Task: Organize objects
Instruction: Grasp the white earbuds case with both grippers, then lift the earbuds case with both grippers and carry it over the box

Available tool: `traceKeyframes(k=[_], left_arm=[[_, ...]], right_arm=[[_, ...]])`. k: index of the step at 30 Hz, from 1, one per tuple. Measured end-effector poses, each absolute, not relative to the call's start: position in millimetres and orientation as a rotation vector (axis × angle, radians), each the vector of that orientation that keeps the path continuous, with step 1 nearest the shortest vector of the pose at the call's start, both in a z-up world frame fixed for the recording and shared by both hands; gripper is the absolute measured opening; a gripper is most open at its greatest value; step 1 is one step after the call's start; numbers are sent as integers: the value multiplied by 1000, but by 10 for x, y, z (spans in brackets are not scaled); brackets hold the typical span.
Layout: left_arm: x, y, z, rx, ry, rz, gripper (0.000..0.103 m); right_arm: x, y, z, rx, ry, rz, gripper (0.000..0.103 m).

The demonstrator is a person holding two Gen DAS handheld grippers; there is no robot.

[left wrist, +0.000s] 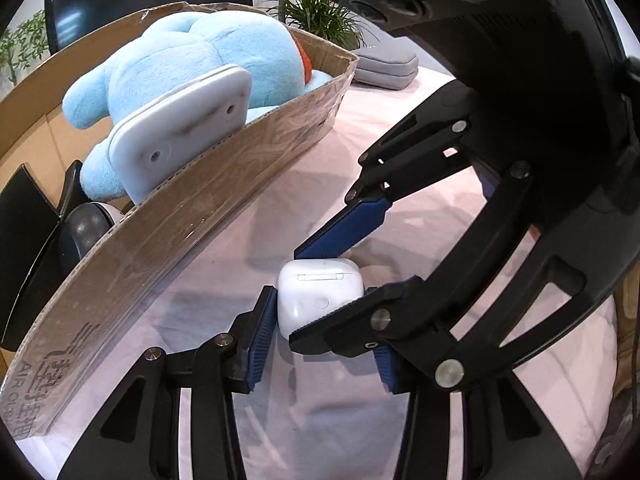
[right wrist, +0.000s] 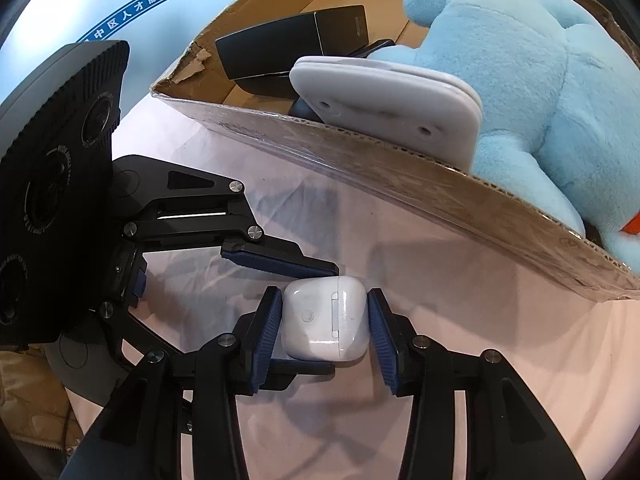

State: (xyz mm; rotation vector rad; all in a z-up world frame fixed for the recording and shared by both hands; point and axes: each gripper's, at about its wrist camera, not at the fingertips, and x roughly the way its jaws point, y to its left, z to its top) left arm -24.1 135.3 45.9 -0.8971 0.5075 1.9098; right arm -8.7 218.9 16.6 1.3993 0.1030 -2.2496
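- Two grippers are on one thing: a white earbud case (right wrist: 320,324) that sits on the pale pink cloth (left wrist: 320,184), just outside the cardboard box (left wrist: 200,216).
- My left gripper (left wrist: 320,300) points down at the cloth with the case between its blue pads. The near pad lies against the case's side. The far pad is partly hidden behind a finger of the other tool.
- In the right wrist view, my left tool comes in from the left. One finger lies along the case's far edge and the other along its near edge, so I read it as clamped on the case.
- My right gripper (right wrist: 324,292) straddles the same case crosswise to the left one. Its left pad is flat against the case. Its right pad meets the case at the tip, and I read that as a grip too.
- The case's lid seam faces up in the right wrist view, and a small round button shows on its body.
- The box's near wall is taped and carries printed characters; it runs close beside the case without touching it.
- Inside the box lie a light blue plush toy (left wrist: 172,64), a flat white slab (left wrist: 184,120) leaning on the toy, and a black carton (right wrist: 292,44) at the far end.
- Beyond the box, a grey cushion (left wrist: 386,66) rests on the cloth, with green plants (left wrist: 312,4) behind it.
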Motion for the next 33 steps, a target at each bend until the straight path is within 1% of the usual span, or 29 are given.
traceKeyframes(k=[9, 33], left_arm=[[-168, 1320, 524, -872, 534, 1900, 41], [-106, 1042, 736, -842, 503, 1885, 41]], right_arm=[[11, 2145, 164, 1416, 101, -2257, 42], [241, 2002, 232, 1410, 57, -2287, 42]])
